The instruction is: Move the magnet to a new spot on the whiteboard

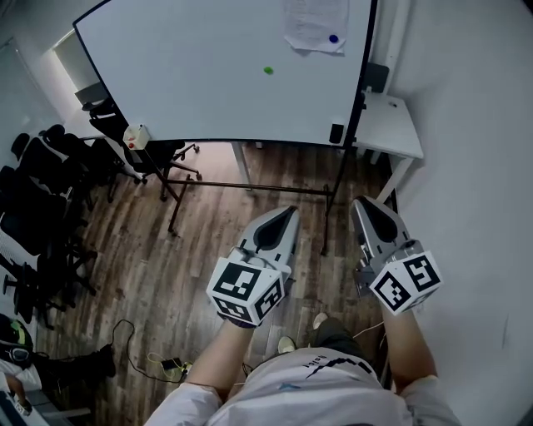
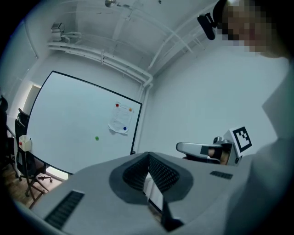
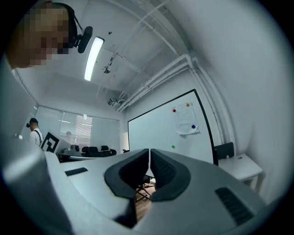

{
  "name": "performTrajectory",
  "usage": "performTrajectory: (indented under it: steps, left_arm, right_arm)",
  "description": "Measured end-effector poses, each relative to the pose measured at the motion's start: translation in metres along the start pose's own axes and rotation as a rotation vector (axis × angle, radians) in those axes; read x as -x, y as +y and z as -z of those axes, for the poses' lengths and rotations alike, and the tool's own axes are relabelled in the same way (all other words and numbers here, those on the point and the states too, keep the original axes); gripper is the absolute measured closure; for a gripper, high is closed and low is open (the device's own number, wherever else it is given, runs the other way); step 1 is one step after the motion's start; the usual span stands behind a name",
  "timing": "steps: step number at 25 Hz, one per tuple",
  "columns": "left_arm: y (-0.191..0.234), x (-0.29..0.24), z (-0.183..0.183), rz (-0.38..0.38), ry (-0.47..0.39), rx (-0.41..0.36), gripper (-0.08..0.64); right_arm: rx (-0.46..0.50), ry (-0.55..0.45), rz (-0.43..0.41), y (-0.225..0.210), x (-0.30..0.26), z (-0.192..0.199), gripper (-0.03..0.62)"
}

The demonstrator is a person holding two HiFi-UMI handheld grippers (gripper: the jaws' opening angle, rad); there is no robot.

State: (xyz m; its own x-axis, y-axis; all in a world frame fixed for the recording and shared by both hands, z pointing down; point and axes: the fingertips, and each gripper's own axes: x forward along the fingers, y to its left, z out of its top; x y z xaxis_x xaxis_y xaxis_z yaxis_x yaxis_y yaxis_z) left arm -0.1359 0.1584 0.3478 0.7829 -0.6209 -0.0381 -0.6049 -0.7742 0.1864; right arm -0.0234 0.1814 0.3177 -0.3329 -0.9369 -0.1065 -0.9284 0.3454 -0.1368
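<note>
Whiteboard holds green magnet; left tongs, right tongs closed.

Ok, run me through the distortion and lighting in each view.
Head view: fisheye bows the whiteboard at its edges; corners go dark. Left gripper view: dim, bluish, black rim. Right gripper view: the ceiling light is blown out white.

1. No words or numbers are showing clearly enough to read.
2. The paper sheet on the whiteboard is carrying print, but it is looking too small and blurry.
3. The left gripper and right gripper are wearing cubes showing black-and-white squares, not letters.
</note>
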Motion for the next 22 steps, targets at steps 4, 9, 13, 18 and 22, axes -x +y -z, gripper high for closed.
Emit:
performTrajectory:
  steps: [4,9,13,18,22]
  left_arm:
    - [0.018,-0.025,-0.006,-0.012,-0.005,0.002,0.551]
    - [0.04,-0.079,-0.012,-0.034,-0.004,-0.027,0.551]
    - [0.062,-0.139,-0.022,-0.054,0.002,-0.031,0.551]
    - [0.079,-0.213,-0.051,-0.068,-0.032,-0.038,0.551]
    - [0.085,-0.264,-0.063,-0.075,-0.05,-0.055,0.551]
  right_arm:
    - [0.006,-0.012,-0.025,-0.014,-0.026,-0.004,0.578]
    - [0.01,-0.038,-0.072,-0.051,-0.076,-0.012,0.577]
    - [0.016,-0.051,-0.108,-0.095,-0.124,-0.026,0.577]
    - [0.045,-0.069,-0.151,-0.144,-0.173,-0.056,0.577]
    - [0.07,-0.104,-0.163,-0.184,-0.201,-0.075,0.577]
